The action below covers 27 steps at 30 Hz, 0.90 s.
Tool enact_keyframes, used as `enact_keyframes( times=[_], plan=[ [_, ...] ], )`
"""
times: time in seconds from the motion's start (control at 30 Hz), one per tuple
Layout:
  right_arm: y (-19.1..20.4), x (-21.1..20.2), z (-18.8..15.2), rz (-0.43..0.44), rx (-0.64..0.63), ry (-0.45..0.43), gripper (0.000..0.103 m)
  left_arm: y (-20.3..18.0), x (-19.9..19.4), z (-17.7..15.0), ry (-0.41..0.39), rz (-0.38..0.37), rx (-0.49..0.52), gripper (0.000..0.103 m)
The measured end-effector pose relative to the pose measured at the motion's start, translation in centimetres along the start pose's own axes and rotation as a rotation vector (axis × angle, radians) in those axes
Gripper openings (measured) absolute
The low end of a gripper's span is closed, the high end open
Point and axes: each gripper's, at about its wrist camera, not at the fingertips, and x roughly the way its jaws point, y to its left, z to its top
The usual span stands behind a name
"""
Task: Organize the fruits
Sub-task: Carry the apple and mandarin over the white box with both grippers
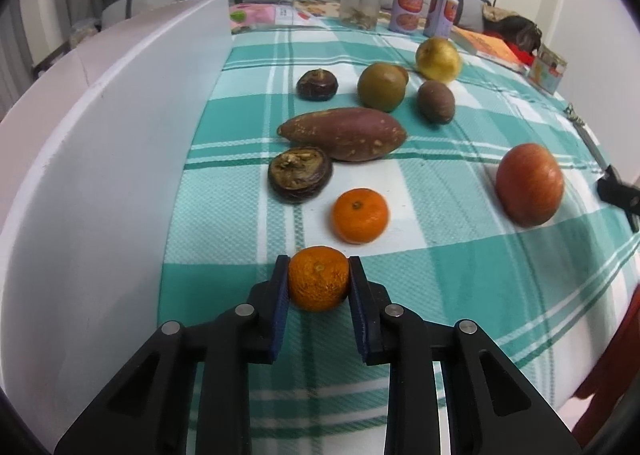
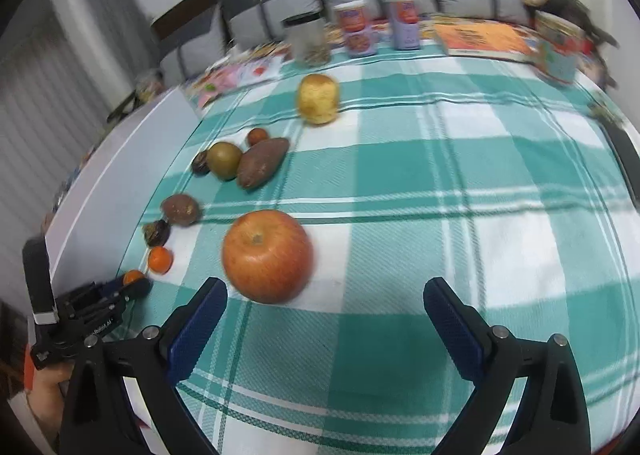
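My left gripper (image 1: 319,267) is shut on a small wrinkled tangerine (image 1: 318,279) low over the checked cloth; it also shows in the right wrist view (image 2: 134,277). A second tangerine (image 1: 360,215) lies just beyond it. Further on lie a dark dried fruit (image 1: 299,174), a sweet potato (image 1: 344,133), a green-brown fruit (image 1: 381,87), a brown kiwi-like fruit (image 1: 436,101), another dark fruit (image 1: 317,84) and a yellow pear (image 1: 438,59). A red apple (image 2: 267,255) sits just ahead and left of my open, empty right gripper (image 2: 326,305).
A white board (image 1: 100,159) stands along the left edge of the table. At the back are a glass jar (image 1: 362,1), two cans (image 1: 408,7), a book (image 2: 480,39) and a small box (image 2: 556,51). Grey cushions line the wall behind.
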Motion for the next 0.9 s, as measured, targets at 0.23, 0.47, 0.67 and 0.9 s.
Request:
enact_keyframes(
  times=[0.23,0.47,0.67,0.9],
  plan=[
    [5.2,5.5,2.4,-0.033,-0.256,0.148,0.092,-1.4,-1.3,0.1,0.025,-0.053,-0.025,0.027],
    [5.1,6.0,3.4,-0.026,-0.189,0.249,0.068,-0.8,-4.6,0.5,0.027,-0.114,-0.096,0.027],
    [9.2,0.3,6.9,0.174,-0.177,0.183,0.068,2.1,-12.9,4.3,-0.078,-0.162,-0.124,0.027],
    [22.8,-1.9,10.2,0.427,-0.292,0.161,0.068,12.3,-15.9,6.2,-0.093,0.035,-0.251,0.027]
  ],
)
